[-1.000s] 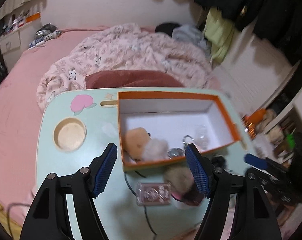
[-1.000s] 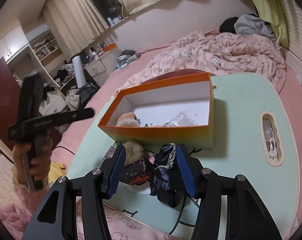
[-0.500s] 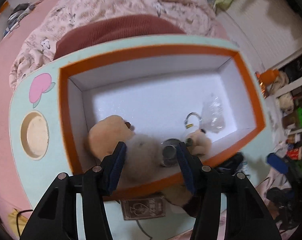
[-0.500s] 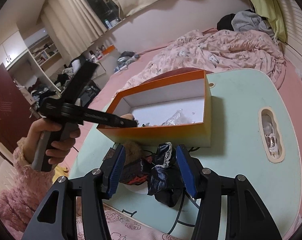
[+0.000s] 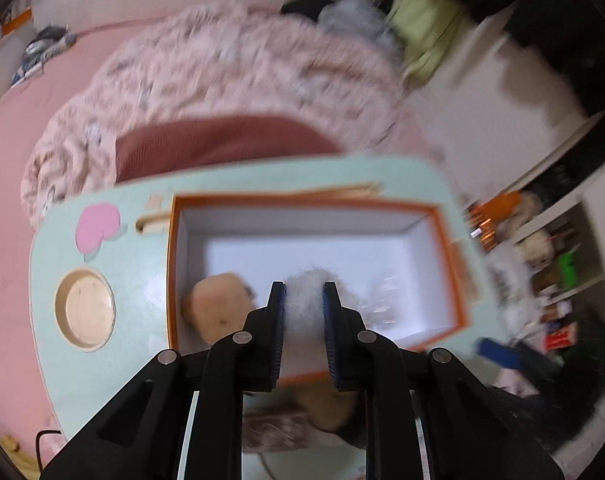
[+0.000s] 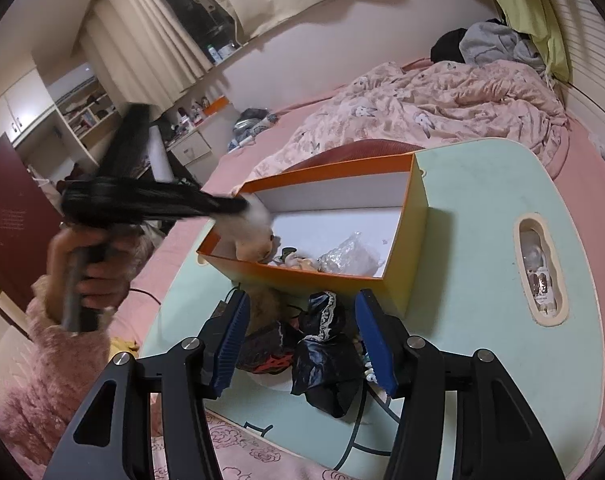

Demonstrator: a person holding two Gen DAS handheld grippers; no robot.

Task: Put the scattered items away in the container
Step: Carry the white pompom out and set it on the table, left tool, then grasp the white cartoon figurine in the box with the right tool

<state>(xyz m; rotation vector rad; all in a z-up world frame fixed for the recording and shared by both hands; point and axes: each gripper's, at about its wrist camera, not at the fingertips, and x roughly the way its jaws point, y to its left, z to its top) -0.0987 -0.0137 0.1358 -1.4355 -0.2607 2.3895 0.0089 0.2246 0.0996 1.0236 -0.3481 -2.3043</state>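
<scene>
Left wrist view: the left hand-held gripper (image 5: 302, 316) has clamped its blue pads onto a white fluffy plush (image 5: 305, 292), the fur bulging above the jaws. It hangs over the near-left part of the orange box (image 5: 454, 264), just beside a tan plush ball (image 5: 216, 306) that lies inside against the box's left wall. The box stands on the mint-green bench (image 5: 102, 380). The picture is smeared, so finer detail inside the box cannot be told.

Right wrist view: the right hand-held gripper (image 6: 300, 344) stands about half open on the near side of the orange box (image 6: 416, 200), its pads flanking a crumpled black cloth with lace trim (image 6: 326, 356) but not visibly pressing on it. A brown furry piece (image 6: 264, 304) lies just beside the cloth, close under the box's near wall. Inside the box a clear crinkled wrapper (image 6: 348, 254) shows.

By the look of them, all of these are light and soft. The plush squashes, so a grip across its middle holds well. The cloth is limp and glossy; pinching a thick bunched fold should serve better than an edge, which may slip or drag the cable (image 6: 358, 428) beneath.
</scene>
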